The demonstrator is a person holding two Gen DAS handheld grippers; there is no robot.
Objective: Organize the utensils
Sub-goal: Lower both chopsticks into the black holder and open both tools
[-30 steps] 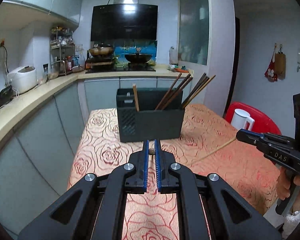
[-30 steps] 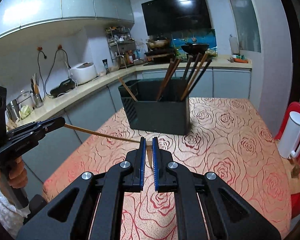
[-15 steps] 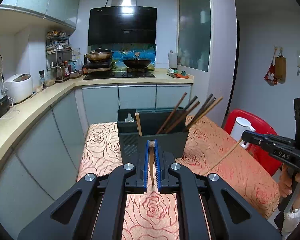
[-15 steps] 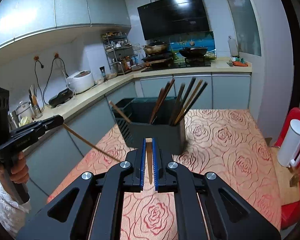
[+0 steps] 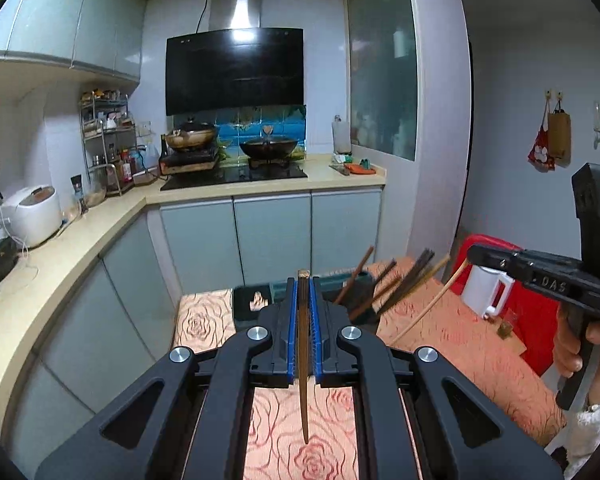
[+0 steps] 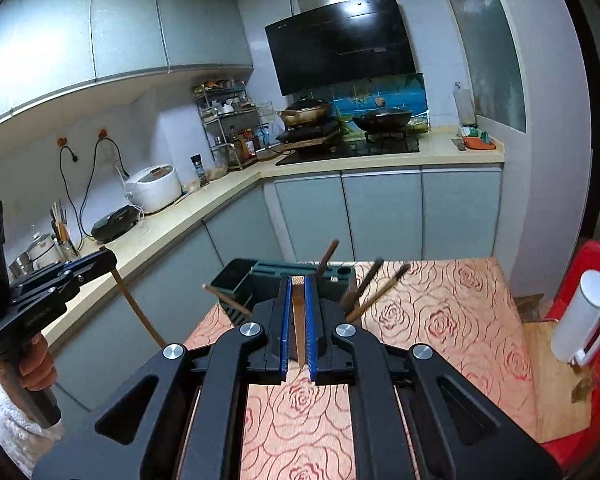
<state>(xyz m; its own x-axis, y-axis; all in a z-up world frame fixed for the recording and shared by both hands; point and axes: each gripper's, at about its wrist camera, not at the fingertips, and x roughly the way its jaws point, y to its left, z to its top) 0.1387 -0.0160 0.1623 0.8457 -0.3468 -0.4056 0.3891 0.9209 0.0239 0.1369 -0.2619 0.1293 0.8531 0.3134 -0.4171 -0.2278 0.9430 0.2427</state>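
- Closest to us, our left gripper (image 5: 303,280) has its jaws clenched on a dark brown chopstick (image 5: 302,360), whose thin end hangs down above the rose-patterned cloth (image 5: 276,432) on the worktop.
- Our right gripper (image 6: 297,280) likewise has its jaws clenched on a lighter chopstick (image 6: 298,320), its flat butt end showing at the fingertips.
- From the left wrist view, that pale chopstick runs down and to the left from the right gripper, held above the worktop, with a hand (image 5: 580,352) on the grip.
- From the right wrist view, the dark chopstick slants down from the left gripper, clear of the worktop.
- Just past both grippers stands a dark utensil holder (image 6: 236,280) on the cloth, with several chopsticks (image 5: 404,280) leaning out of its right-hand part and one (image 6: 226,299) sticking out on the left.
- To the right, a white jug (image 6: 588,316) sits on a red chair (image 6: 596,256).
- Farther back, the kitchen counter (image 6: 236,178) carries a rice cooker (image 6: 154,188).
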